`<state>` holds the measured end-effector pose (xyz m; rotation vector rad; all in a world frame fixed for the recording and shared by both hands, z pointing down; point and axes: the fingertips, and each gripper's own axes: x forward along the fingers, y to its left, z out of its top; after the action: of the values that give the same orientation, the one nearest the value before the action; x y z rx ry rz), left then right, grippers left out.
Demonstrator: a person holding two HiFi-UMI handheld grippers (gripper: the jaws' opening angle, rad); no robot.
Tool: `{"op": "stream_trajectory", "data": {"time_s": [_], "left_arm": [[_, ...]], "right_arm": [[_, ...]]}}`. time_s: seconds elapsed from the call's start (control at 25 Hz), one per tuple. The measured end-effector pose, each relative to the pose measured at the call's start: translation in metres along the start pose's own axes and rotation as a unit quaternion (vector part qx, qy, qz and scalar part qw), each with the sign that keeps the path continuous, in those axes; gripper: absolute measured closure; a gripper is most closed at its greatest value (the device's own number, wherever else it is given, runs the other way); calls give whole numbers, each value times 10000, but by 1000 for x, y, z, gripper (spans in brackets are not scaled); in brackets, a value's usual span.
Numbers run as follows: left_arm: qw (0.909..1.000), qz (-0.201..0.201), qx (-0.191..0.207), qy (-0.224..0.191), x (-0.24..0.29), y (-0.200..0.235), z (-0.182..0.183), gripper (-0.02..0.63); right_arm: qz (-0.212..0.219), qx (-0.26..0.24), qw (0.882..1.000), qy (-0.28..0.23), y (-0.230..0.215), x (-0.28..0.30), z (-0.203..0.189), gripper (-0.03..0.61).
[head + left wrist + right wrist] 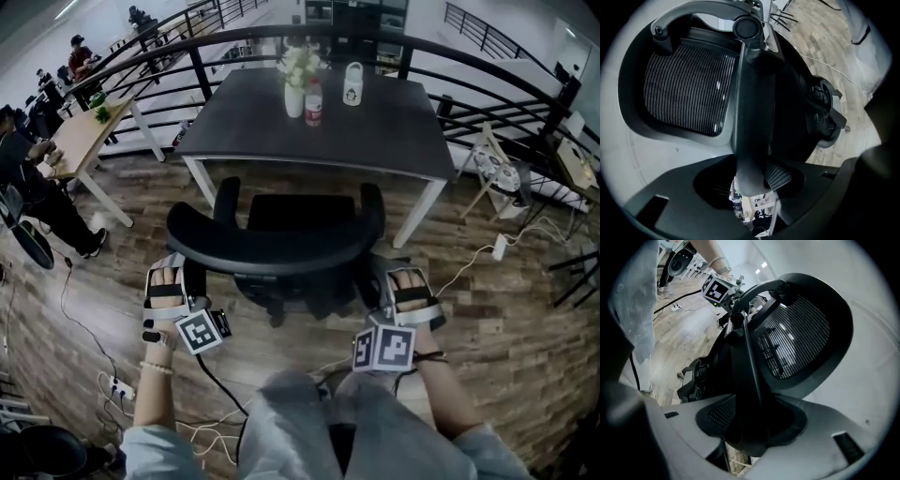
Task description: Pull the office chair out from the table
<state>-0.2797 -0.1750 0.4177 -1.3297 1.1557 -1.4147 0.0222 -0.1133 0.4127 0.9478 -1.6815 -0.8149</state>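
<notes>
Nearest to you, behind the office chair, your knees are close to its backrest. Loose cables and a power strip lie on the floor behind the chair, toward its left side. If you pull straight back, the chair can bump your legs. A wheel can also run onto a cable and stop suddenly, and then the jaws can slide off the rim.

The left gripper is closed on the left edge of the chair's backrest and the right gripper is closed on the right edge. Both stand rather wide, because the rim between the pads is thick. You hold only this rim, so I think an uneven pull will turn the chair instead of rolling it.

In front of the chair stands the table, near the armrests, and the seat looks already mostly out from under it. If an armrest catches the table edge, the vase beyond the chair can shake.

Only the head view shows the table, the cables and your legs. Only the gripper views show the rim sitting between the pads. The right gripper view also shows the marker cube of the other gripper across the backrest, and the left gripper view shows the parts under the seat
</notes>
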Motion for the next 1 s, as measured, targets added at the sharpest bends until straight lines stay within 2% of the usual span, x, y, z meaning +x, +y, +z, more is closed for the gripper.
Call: {"op": "stream_trajectory", "data": {"time_s": [0.8,1.0], "left_arm": [[9998,58,-186,95,-10,0,-8,413],[9975,-95,-692,115,-11,0,-6,397]], "right_arm": [[-56,-55,10000,-3,10,-19,11,376],[-164,56,9998,-73,8,-19,12,367]]}}
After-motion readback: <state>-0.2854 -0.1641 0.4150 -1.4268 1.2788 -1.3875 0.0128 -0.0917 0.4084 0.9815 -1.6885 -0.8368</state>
